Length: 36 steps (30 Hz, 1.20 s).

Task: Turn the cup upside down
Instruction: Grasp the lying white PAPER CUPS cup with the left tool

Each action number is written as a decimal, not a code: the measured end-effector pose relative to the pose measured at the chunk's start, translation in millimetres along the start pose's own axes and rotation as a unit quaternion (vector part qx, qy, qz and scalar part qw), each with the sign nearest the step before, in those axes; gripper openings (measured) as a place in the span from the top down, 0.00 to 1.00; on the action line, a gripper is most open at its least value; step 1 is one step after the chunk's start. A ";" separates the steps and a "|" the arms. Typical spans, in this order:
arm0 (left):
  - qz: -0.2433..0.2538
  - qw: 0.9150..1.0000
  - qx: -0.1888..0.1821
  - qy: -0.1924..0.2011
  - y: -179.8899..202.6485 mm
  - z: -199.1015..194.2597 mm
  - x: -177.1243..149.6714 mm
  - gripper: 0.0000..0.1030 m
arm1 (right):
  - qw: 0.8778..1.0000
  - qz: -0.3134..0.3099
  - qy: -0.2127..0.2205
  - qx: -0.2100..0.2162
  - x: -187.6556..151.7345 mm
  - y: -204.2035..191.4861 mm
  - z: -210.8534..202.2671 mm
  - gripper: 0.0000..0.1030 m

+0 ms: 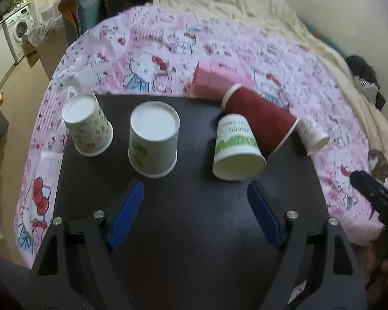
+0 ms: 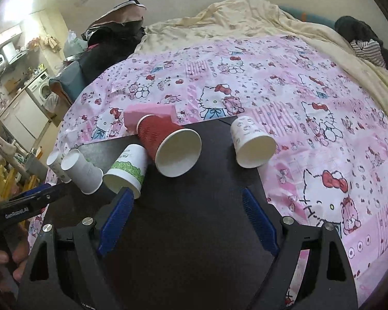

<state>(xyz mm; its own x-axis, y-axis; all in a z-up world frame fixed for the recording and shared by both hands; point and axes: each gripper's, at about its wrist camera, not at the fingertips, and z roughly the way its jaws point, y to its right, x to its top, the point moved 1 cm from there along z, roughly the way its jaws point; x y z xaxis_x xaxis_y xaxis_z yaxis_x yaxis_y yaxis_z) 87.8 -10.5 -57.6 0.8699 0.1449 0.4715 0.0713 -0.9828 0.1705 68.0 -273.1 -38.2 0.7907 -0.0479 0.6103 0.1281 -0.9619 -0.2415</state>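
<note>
two cups inverted at left of board, three cups on their sides at right, box behind

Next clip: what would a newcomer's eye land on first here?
Probably the big red ribbed paper cup lying on its side mid-board, its white mouth toward the camera, with a green-printed cup tipped against its left. Next, the loud pink Hello Kitty sheet surrounding the dark board. Both the left gripper and the right gripper are open and hold nothing, and two cups at far left are already upside down.

Ribbed paper red cup — matt dark tabletop
</note>
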 end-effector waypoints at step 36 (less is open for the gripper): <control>-0.067 0.948 -0.013 -0.310 55.2 175.8 110.2 0.48 | 0.984 0.165 -0.063 0.030 13.3 70.2 28.4 0.14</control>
<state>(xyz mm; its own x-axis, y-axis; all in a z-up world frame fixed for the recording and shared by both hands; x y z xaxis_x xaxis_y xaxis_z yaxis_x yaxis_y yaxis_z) 273.3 -69.0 -148.3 0.9743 0.1639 -0.1546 0.1955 -0.9561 0.2182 104.5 -333.6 -68.4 0.8625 -0.3178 0.3938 -0.1157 -0.8815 -0.4578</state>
